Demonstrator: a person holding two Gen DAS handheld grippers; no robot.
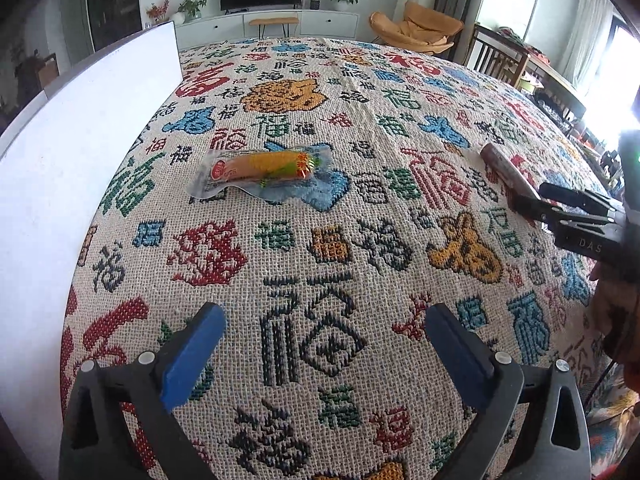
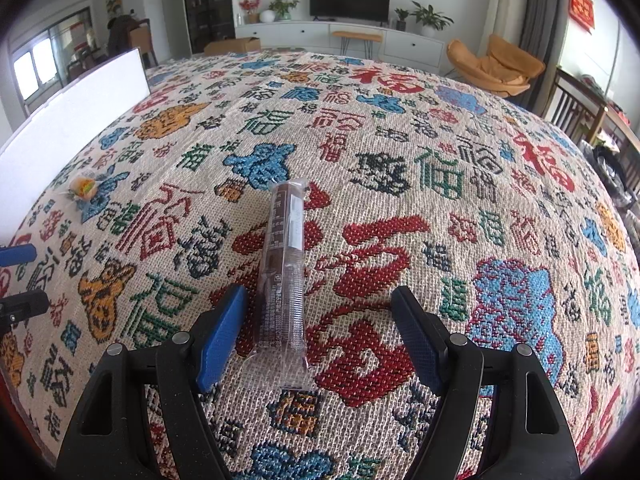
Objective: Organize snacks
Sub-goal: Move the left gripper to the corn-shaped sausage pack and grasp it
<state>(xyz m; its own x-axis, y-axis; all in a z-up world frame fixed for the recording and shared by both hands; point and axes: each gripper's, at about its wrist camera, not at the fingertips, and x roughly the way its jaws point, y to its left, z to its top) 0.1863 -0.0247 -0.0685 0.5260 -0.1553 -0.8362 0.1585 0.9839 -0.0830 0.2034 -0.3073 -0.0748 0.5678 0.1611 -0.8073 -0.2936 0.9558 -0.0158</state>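
An orange sausage snack point(image 1: 260, 168) in a clear wrapper lies on the patterned cloth, well ahead of my left gripper point(image 1: 324, 316). That gripper is open, with only bare cloth between its blue pads. In the right wrist view the same snack point(image 2: 82, 188) appears small at the far left. A long brown snack stick point(image 2: 284, 264) lies lengthwise between the fingers of my right gripper point(image 2: 320, 294). It rests closer to the left pad point(image 2: 222, 336), and the pads do not press on it. In the left wrist view the brown stick point(image 1: 504, 168) pokes out past the right gripper's black fingers.
The woven cloth point(image 1: 360, 80) with coloured characters covers the whole table. A white upright panel point(image 1: 80, 140) runs along the table's left side. A hand point(image 1: 616, 308) shows at the right edge. Beyond the table stand an orange chair point(image 2: 496, 64) and a TV cabinet.
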